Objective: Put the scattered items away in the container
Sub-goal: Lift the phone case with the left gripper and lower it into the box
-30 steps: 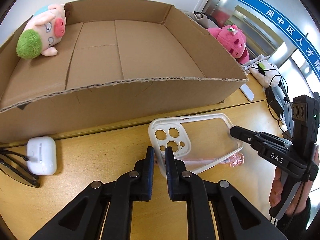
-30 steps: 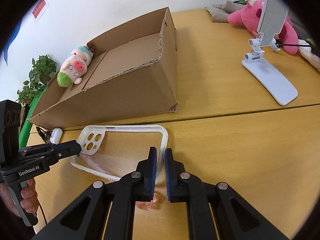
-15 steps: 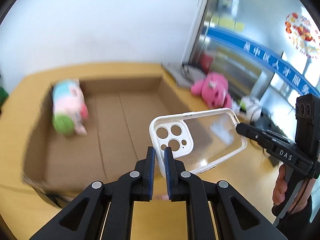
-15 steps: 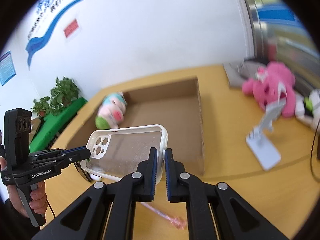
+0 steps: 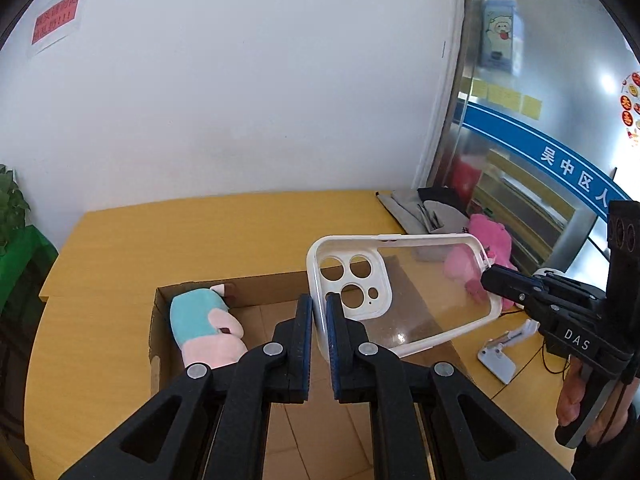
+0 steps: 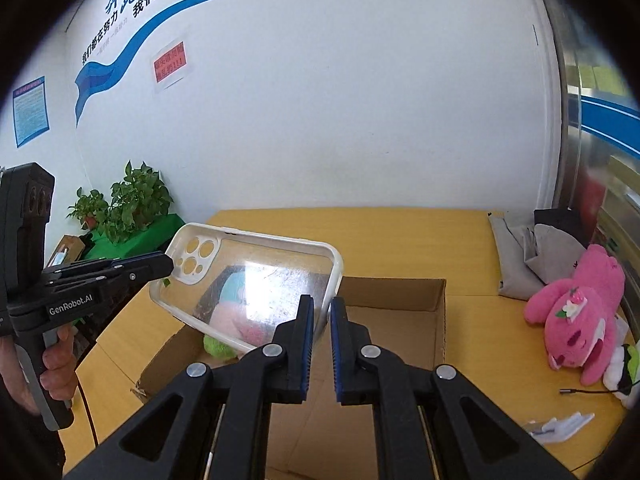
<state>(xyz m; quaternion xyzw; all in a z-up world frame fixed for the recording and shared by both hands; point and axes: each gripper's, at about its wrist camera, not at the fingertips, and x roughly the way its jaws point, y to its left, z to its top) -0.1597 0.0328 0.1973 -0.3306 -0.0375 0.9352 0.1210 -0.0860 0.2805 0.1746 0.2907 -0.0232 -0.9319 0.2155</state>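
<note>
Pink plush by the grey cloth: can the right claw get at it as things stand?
Probably not yet. The right claw is shut on the phone case above the cardboard box, so it is occupied. The pink plush itself lies uncovered on the table.

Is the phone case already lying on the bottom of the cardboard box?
No, the phone case is held in the air above the cardboard box, pinched at opposite ends by the left gripper and the right gripper.
</note>
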